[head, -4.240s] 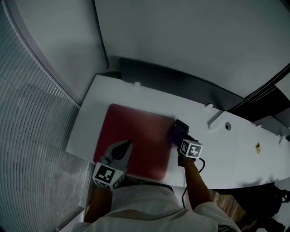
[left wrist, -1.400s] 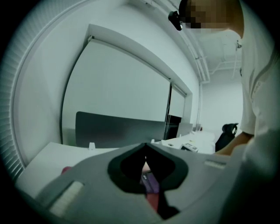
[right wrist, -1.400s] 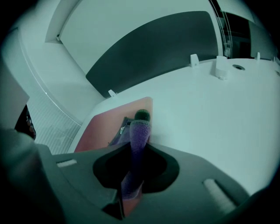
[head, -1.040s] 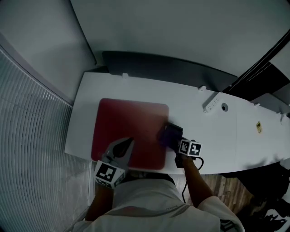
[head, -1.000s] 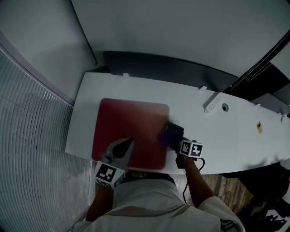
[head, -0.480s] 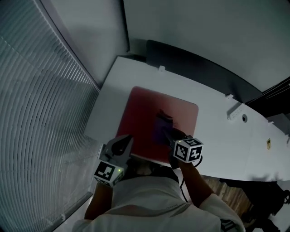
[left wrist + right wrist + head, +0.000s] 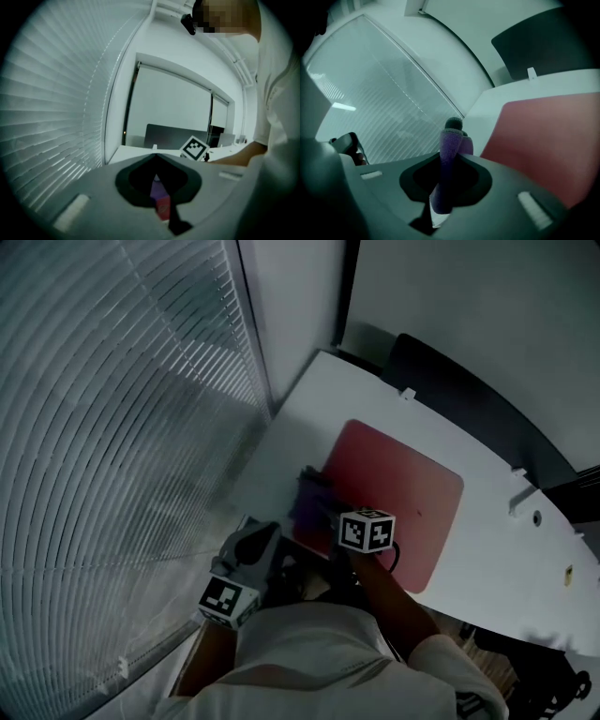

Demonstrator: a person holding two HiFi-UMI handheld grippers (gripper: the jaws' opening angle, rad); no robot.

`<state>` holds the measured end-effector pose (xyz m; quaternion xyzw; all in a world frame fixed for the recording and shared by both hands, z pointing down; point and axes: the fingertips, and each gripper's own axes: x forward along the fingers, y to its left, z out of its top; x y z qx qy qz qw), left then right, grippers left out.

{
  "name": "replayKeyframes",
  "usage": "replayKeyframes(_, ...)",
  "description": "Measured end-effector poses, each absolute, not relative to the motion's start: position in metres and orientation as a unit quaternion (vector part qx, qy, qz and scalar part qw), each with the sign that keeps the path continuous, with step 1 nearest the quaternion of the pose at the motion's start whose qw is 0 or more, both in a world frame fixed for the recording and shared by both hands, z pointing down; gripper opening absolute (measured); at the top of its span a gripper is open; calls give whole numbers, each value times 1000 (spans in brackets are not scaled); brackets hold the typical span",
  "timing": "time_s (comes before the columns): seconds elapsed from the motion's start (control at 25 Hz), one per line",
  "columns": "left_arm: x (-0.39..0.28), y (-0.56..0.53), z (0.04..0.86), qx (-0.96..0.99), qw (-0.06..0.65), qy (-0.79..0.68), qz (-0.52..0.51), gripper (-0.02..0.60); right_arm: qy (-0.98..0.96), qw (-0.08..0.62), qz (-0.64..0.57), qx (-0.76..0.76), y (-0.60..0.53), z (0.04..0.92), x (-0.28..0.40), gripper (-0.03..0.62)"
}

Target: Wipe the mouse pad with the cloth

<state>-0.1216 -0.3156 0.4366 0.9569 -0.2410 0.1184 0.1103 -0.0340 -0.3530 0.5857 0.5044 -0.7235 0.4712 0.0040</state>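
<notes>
Your right gripper (image 7: 452, 131) clamped the cloth (image 7: 448, 157), left gripper (image 7: 155, 157) sat closed, empty — you needed flat, overlapping strokes across the mouse pad (image 7: 543, 136).

Red, rounded-rectangle mouse pad (image 7: 403, 488) lay flat; bunched purple fuzzy cloth (image 7: 309, 502) sat at its left edge.

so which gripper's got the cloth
The right gripper: its jaws pinch the purple cloth, while the left gripper is closed with nothing between its jaws.
</notes>
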Motion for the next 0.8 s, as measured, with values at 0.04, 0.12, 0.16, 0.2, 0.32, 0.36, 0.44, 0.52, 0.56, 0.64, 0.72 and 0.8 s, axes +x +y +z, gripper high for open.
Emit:
replayKeyframes(0.04,-128,-317,438,956,113,-241,120,2,-716,8,481,506,-358,597,-39,49)
replayKeyframes(0.12,-135,-319,446,956,117,-237,127,3,-694,23,498,519,-362,623,-37,49)
replayKeyframes(0.16,-136,-320,448,957,119,-231,126,2,-682,33,505,529,-361,635,-31,49)
replayKeyframes(0.2,-133,-320,446,960,120,-224,121,2,-670,40,510,538,-358,644,-24,51)
replayKeyframes(0.32,-122,-317,434,965,113,-202,120,2,-642,48,522,560,-339,656,-2,51)
replayKeyframes(0.36,-117,-315,433,967,106,-195,122,2,-634,48,525,566,-330,658,7,49)
replayKeyframes(0.44,-104,-310,436,971,89,-182,124,2,-622,48,527,577,-310,664,26,51)
replayKeyframes(0.52,-86,-302,442,974,82,-173,119,2,-613,46,527,586,-291,671,47,51)
replayKeyframes(0.56,-75,-297,443,975,84,-169,116,2,-610,45,527,590,-281,674,57,51)
replayKeyframes(0.64,-51,-283,442,977,88,-161,110,3,-604,44,527,596,-261,677,77,51)
replayKeyframes(0.72,-28,-266,444,979,89,-146,107,2,-596,41,529,603,-239,680,100,51)
replayKeyframes(0.8,-6,-248,449,982,82,-131,110,2,-588,38,530,610,-215,681,122,51)
